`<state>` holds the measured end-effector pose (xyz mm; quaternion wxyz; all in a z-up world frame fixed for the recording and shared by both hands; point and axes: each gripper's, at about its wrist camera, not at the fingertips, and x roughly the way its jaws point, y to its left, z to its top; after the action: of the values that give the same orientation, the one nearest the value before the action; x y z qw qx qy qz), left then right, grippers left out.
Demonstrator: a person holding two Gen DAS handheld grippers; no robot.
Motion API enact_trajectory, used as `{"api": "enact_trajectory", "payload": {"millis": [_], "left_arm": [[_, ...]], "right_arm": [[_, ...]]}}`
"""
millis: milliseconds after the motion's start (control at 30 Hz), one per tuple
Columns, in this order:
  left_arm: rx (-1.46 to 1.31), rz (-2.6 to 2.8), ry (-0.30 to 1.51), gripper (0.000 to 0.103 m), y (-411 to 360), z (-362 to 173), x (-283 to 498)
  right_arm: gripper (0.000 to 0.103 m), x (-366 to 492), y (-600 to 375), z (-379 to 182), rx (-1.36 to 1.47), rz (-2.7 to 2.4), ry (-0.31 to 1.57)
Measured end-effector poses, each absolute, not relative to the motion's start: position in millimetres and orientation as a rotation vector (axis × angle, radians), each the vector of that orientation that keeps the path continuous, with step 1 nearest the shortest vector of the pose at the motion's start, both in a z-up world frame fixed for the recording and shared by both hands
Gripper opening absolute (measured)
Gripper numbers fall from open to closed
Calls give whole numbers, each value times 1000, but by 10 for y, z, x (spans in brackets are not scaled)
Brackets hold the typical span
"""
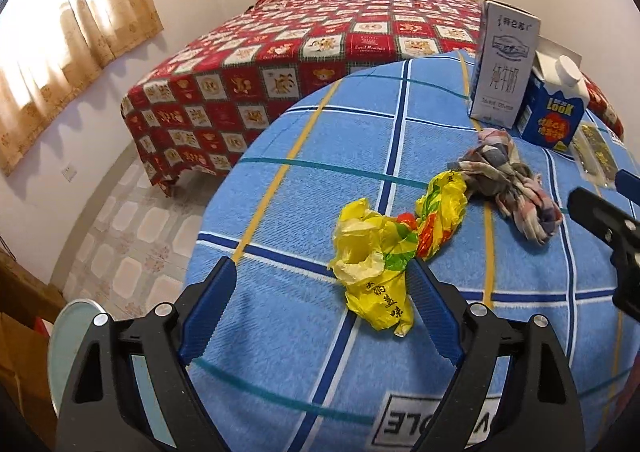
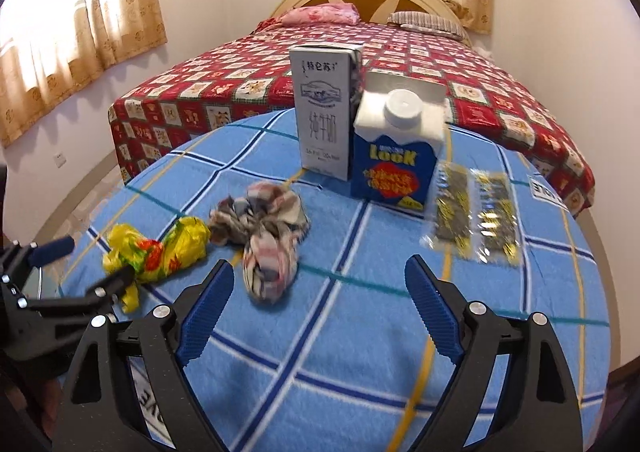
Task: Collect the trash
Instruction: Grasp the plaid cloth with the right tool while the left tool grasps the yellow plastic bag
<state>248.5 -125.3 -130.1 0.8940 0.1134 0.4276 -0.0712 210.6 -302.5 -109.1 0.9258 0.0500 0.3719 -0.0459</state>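
Left wrist view: nothing is seen to have been collected yet. All the trash lies out on the counter (image 1: 280,332), which is covered by a blue checked cloth. A crumpled yellow plastic bag (image 1: 384,252) lies nearest, with a crumpled patterned wrapper (image 1: 508,180) just beyond it, touching or nearly touching its far end. Farther back a tall grey milk carton (image 1: 506,64) and a blue carton with a white cap (image 1: 554,108) are standing upright side by side, and flat foil sachets (image 2: 472,220) lie just beside the blue carton. No bin or bag for the trash can be identified with certainty; a round pale object at the lower left edge cannot be made out. The whole task is therefore judged to remain.

The left hand-held gripper (image 1: 320,272) is held angled down over the counter with its jaws spread wide and nothing grasped; the yellow bag lies against the inside of its right finger, so this piece is judged to be the first target. The right hand-held gripper (image 2: 320,272) is likewise tilted down, spread wide and empty, with the patterned wrapper just ahead of its left finger. A bed (image 2: 500,92) with a red quilt stands behind the counter.
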Motion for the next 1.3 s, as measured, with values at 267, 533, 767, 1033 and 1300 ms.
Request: {"api": "enact_trajectory", "payload": {"millis": [267, 533, 767, 1033, 1300], "left_arm": [[187, -185, 888, 85, -1219, -1362, 2482], [121, -225, 944, 83, -1151, -1422, 2596], [167, -255, 920, 44, -1249, -1434, 2514], [168, -279, 925, 19, -1257, -1442, 2509], [173, -273, 918, 17, -1266, -1441, 2496]], "right_arm": [[86, 2332, -3025, -1206, 121, -74, 796], [76, 2474, -2910, -1393, 124, -11, 853], [35, 2452, -2835, -1436, 97, 8, 875], [23, 2396, -2805, -1459, 95, 12, 874], [15, 2204, -2874, -1450, 133, 10, 872]]}}
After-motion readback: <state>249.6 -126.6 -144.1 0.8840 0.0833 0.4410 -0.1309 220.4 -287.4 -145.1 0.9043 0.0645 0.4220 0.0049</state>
